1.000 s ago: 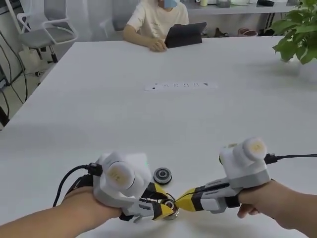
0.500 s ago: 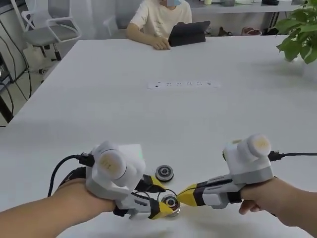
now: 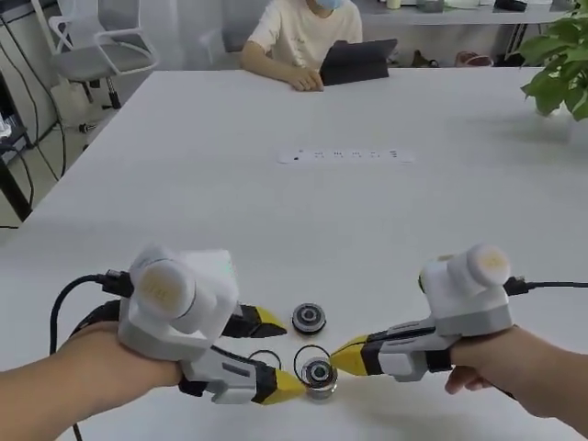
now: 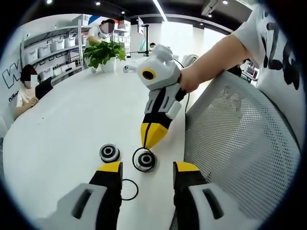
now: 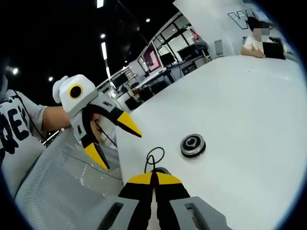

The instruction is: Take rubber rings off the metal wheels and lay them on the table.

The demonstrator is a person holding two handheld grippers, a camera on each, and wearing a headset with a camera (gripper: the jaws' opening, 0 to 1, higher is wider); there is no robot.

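Two small metal wheels lie near the table's front edge. The nearer wheel (image 3: 319,375) (image 4: 145,161) has a thin black rubber ring (image 3: 306,353) (image 5: 154,155) standing loose around it. My right gripper (image 3: 336,355) (image 5: 153,176) (image 4: 152,141) is shut, its yellow tips pinching that ring at the wheel. The farther wheel (image 3: 309,318) (image 4: 110,153) (image 5: 193,145) lies apart. A second loose ring (image 3: 265,358) (image 4: 125,189) lies flat on the table between the jaws of my left gripper (image 3: 276,354) (image 4: 148,167) (image 5: 120,149), which is open and holds nothing.
The white table (image 3: 303,230) stretches far ahead. A white power strip (image 3: 344,155) lies at its middle. A person with a laptop (image 3: 356,61) sits at the far end. A green plant (image 3: 560,64) stands at the far right. A mesh chair back (image 4: 240,143) is beside me.
My left gripper has opened, let go of the nearer wheel and drawn back to the left. A loose ring now lies between its jaws. The right gripper stays shut at the wheel.
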